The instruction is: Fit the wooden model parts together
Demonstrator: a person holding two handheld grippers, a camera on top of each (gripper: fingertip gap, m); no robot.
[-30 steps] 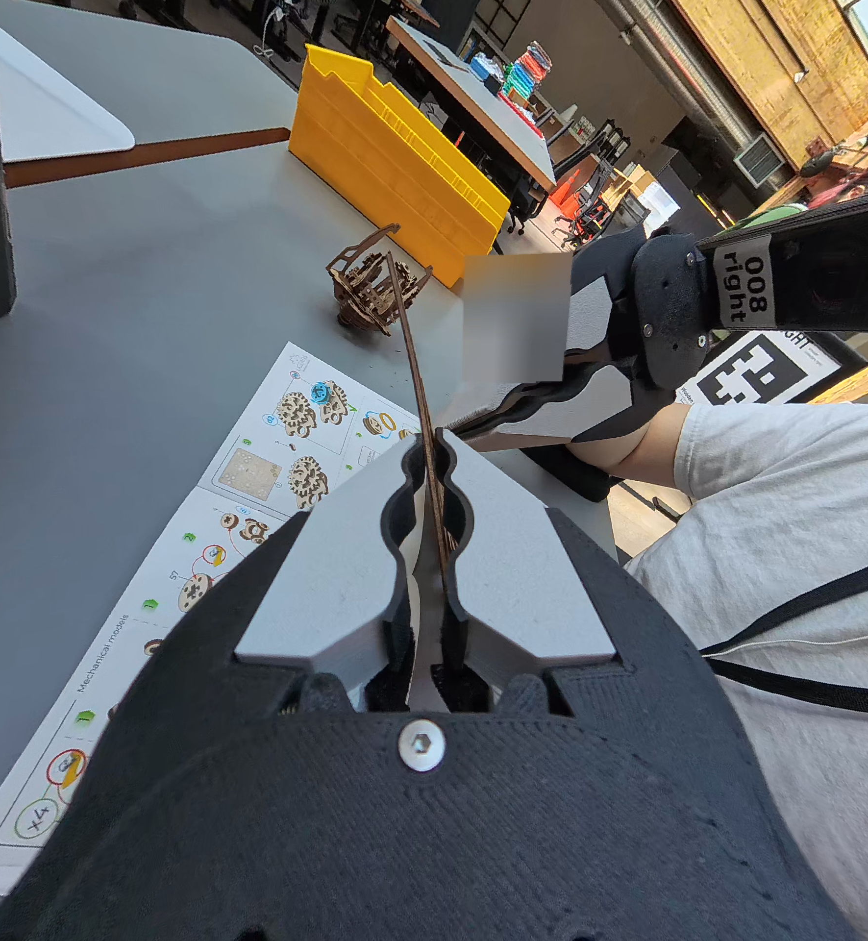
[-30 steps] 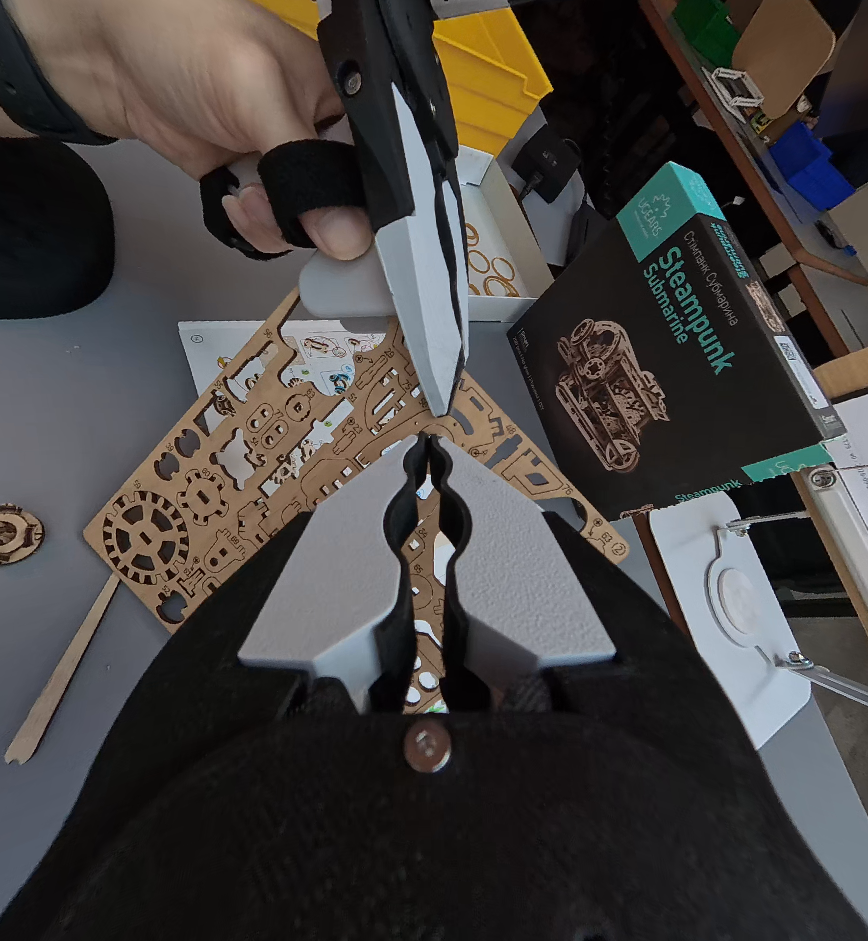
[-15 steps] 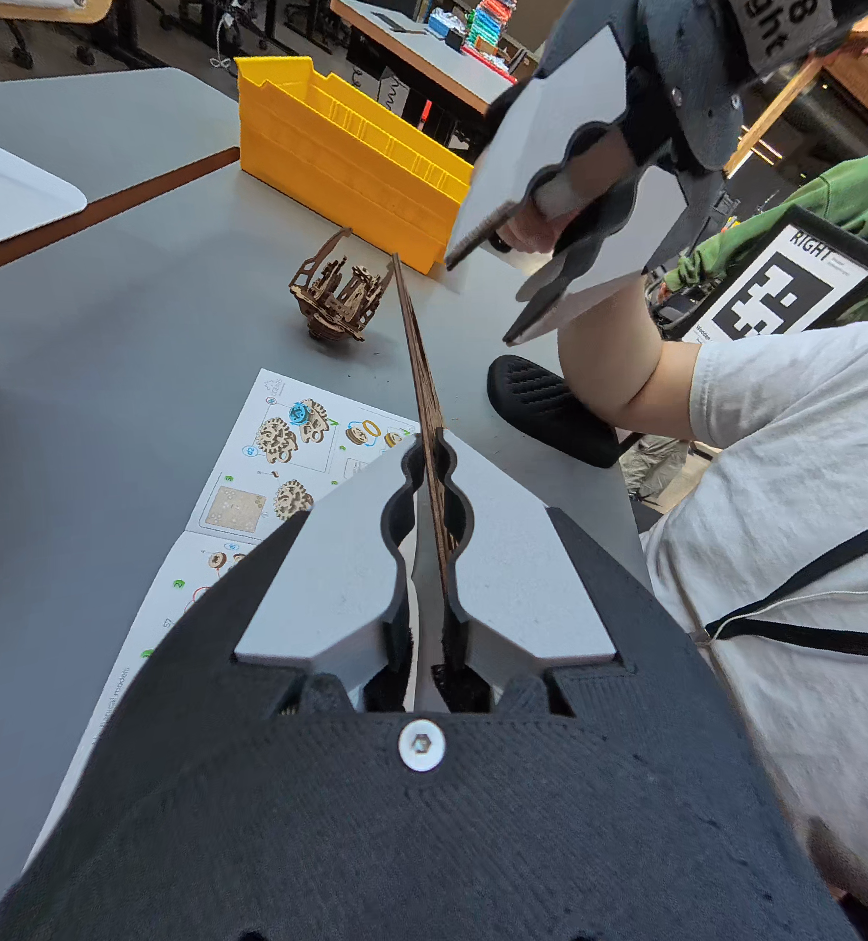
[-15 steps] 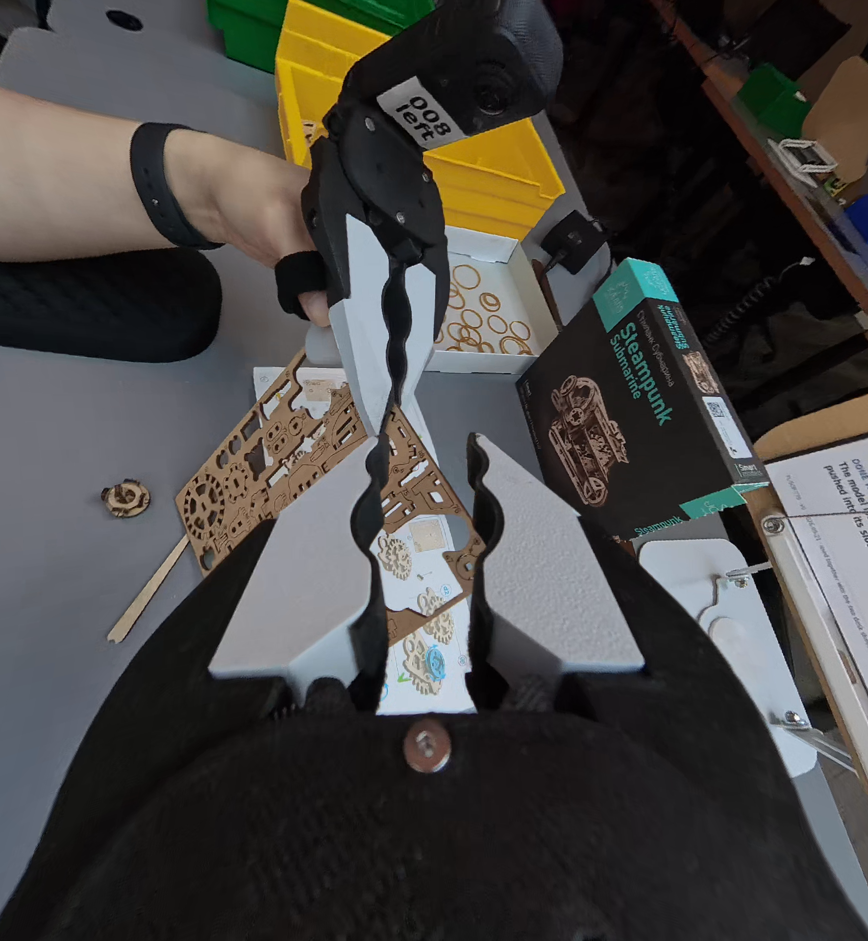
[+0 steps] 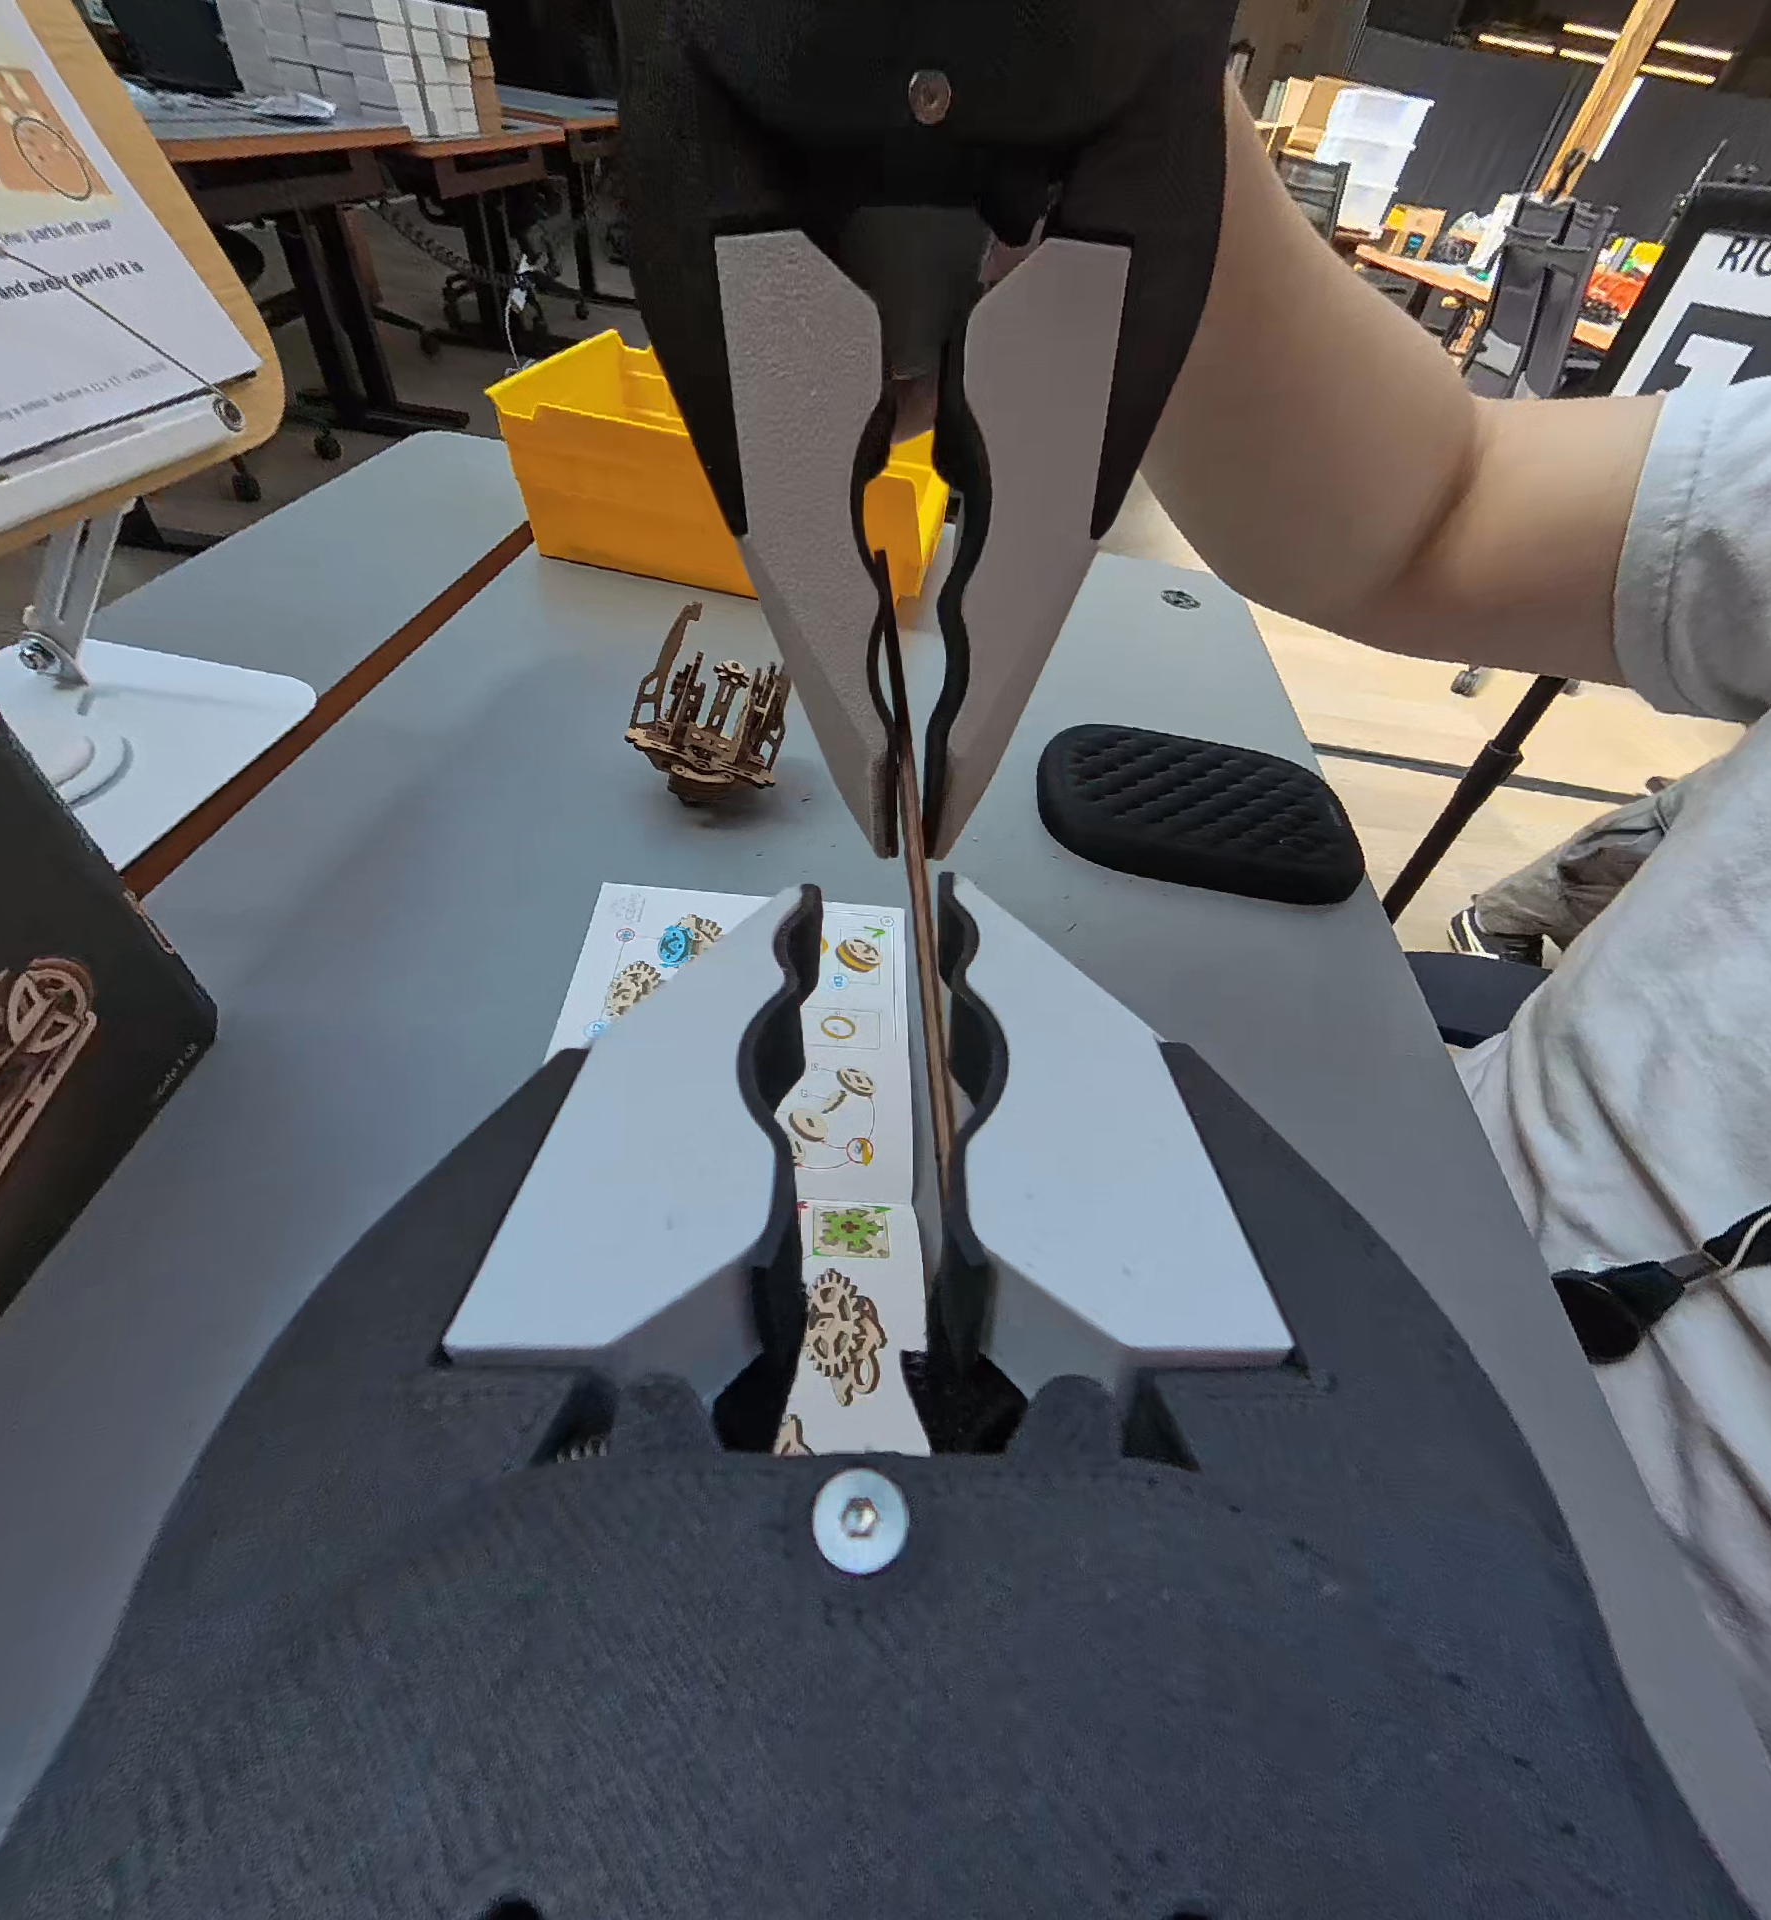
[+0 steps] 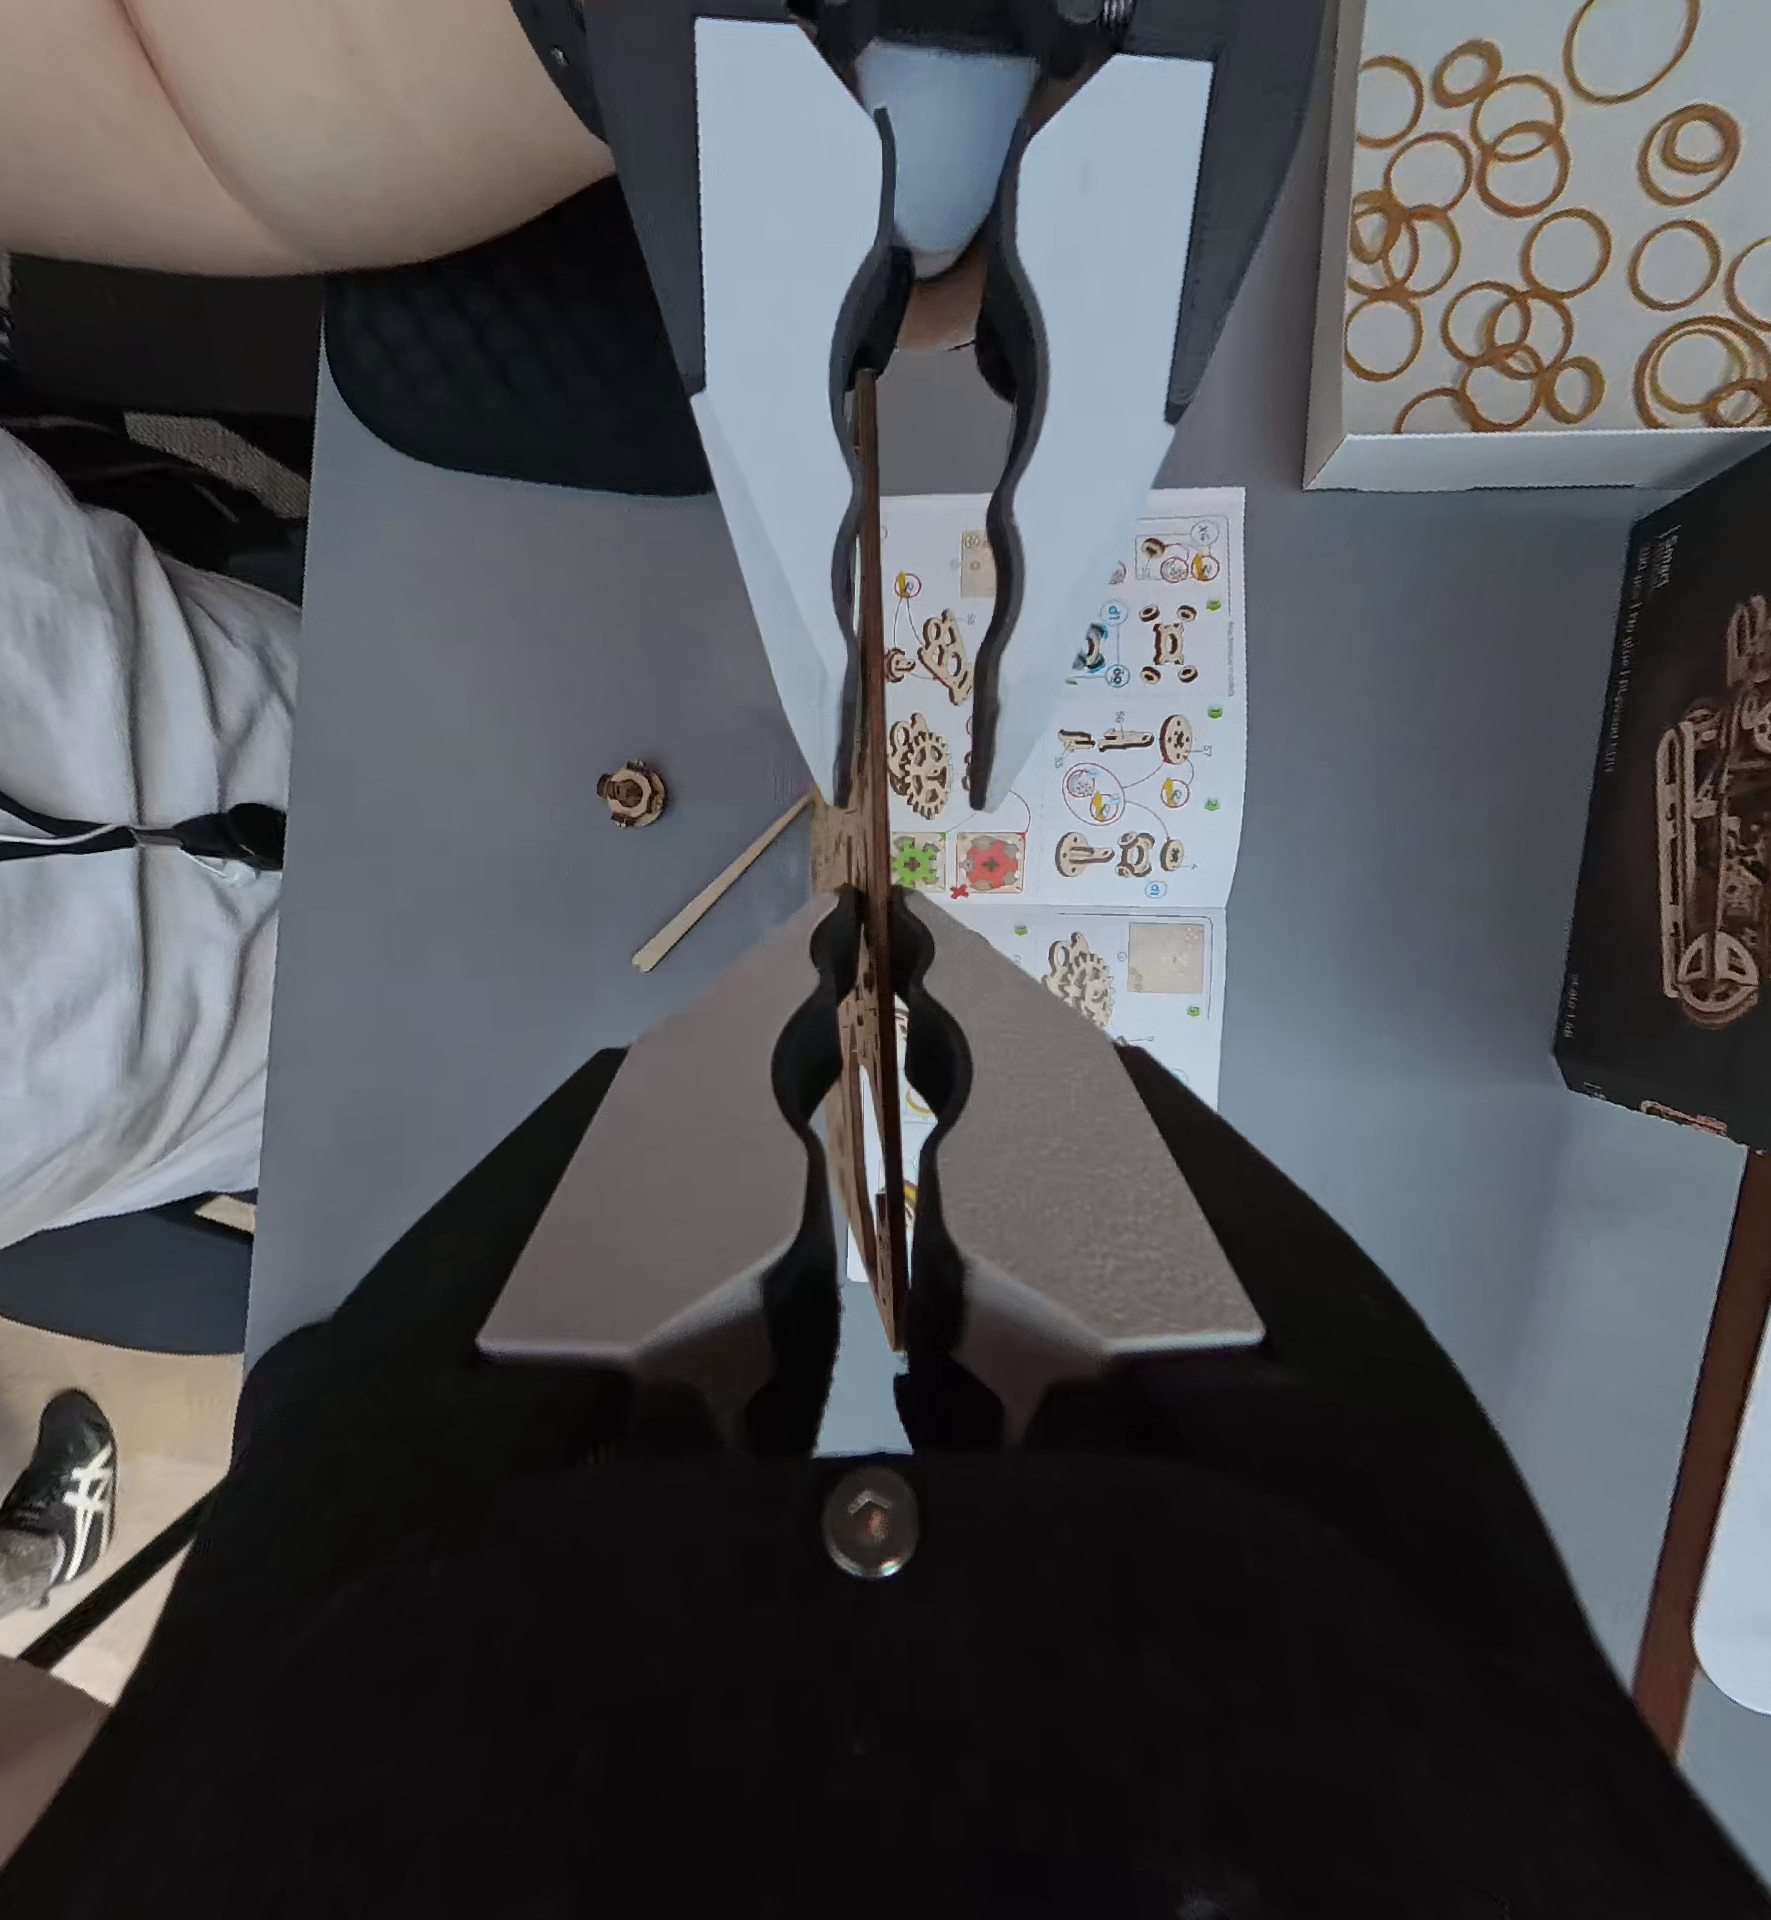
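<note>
Fingers, left: I am keeping them apart; the wooden parts sheet is lying against my right-hand finger only.
Fingers, right: I am closing them near the sheet's far edge, though I cannot tell whether they are gripping it.
Sheet: it is hanging edge-on between both grippers, above the instruction leaflet on the grey desk.
Half-built wooden model: it is sitting farther back, near the yellow bin.
Small wooden gear piece: it is lying beside a wooden stick.

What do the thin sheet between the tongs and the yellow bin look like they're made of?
Thin sheet: likely plywood, unfinished tan face with dark brown edges, suggesting laser cutting. Yellow bin: probably moulded plastic, uniform colour with a smooth, slightly glossy wall.
</note>
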